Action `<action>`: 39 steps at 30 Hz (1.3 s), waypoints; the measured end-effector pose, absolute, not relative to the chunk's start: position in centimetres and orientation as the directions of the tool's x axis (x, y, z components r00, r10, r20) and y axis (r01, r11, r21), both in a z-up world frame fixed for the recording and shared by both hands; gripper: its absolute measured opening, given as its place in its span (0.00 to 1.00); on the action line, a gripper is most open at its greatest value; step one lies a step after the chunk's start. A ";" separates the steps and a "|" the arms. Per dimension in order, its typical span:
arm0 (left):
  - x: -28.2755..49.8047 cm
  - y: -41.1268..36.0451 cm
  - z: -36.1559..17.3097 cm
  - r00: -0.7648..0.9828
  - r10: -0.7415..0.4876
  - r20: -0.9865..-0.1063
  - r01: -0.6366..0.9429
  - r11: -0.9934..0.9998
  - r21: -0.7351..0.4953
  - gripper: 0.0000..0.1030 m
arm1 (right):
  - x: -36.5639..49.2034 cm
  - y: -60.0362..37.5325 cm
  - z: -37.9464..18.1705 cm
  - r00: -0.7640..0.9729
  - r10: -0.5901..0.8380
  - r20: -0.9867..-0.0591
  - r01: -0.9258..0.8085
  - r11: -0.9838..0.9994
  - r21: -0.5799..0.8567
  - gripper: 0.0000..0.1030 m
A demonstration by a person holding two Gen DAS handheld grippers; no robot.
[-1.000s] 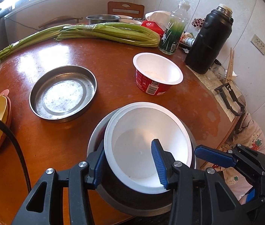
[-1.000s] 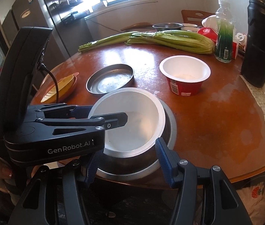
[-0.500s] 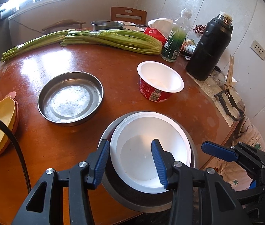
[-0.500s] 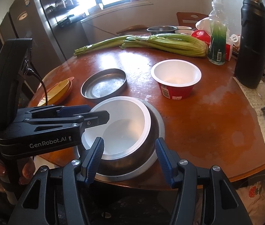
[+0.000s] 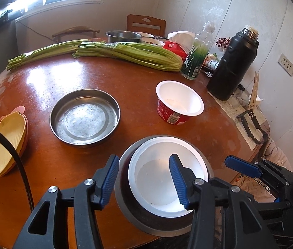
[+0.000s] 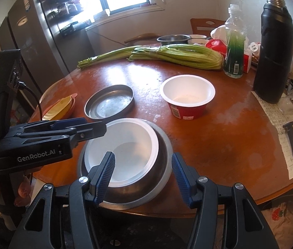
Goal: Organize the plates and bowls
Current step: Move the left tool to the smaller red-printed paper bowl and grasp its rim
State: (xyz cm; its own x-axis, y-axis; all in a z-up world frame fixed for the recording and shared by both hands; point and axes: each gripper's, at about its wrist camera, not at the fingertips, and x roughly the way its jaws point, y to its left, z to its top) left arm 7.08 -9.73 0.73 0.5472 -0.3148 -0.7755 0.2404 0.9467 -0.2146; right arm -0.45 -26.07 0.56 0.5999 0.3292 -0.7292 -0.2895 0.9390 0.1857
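Hovering with left gripper point(image 5: 144, 181) and right gripper point(image 6: 143, 177) both wide, white bowl point(image 5: 167, 181) nested in steel bowl point(image 6: 163, 178) between fingers; leaving red cup point(image 5: 178, 103) and steel plate point(image 5: 84, 117) beyond fingertips unstacked

From the left wrist we look forward and down along our fingers, close over the near table point(image 5: 42, 76) edge, wall at 2 o'clock. From the right wrist we sit slightly lower and further right, facing the window at 12. Both views share the nested bowls point(image 5: 167, 182) point(image 6: 125, 155), pan point(image 5: 84, 117) point(image 6: 109, 102), cup point(image 5: 179, 101) point(image 6: 188, 95) and flask point(image 5: 234, 64) point(image 6: 275, 54).
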 end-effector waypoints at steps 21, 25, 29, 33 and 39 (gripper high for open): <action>10.2 -10.9 2.3 0.573 -0.302 -0.762 0.245 0.950 -0.193 0.55 | 3.4 -28.9 1.3 0.636 0.295 -0.713 -0.204 0.955 0.213 0.58; 11.4 -11.4 2.4 0.569 -0.308 -0.762 0.257 0.947 -0.191 0.55 | 4.6 -29.7 1.3 0.643 0.278 -0.713 -0.180 0.960 0.212 0.58; 12.8 -11.9 2.5 0.560 -0.312 -0.768 0.269 0.945 -0.187 0.55 | 5.8 -30.5 1.2 0.646 0.265 -0.716 -0.155 0.964 0.217 0.58; 14.3 -12.6 2.5 0.558 -0.308 -0.771 0.279 0.944 -0.175 0.55 | 6.9 -30.9 1.1 0.645 0.258 -0.719 -0.138 0.965 0.222 0.58; 16.5 -13.4 2.1 0.539 -0.333 -0.774 0.300 0.934 -0.193 0.55 | 8.6 -31.4 0.4 0.635 0.249 -0.732 -0.115 0.966 0.230 0.58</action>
State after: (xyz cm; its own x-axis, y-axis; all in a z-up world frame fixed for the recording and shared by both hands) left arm 16.48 -13.41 2.07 0.5392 -0.3325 -0.7738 0.2999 0.9343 -0.1925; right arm 8.58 -31.42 0.40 0.6345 0.2495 -0.7315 -0.1154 0.9664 0.2295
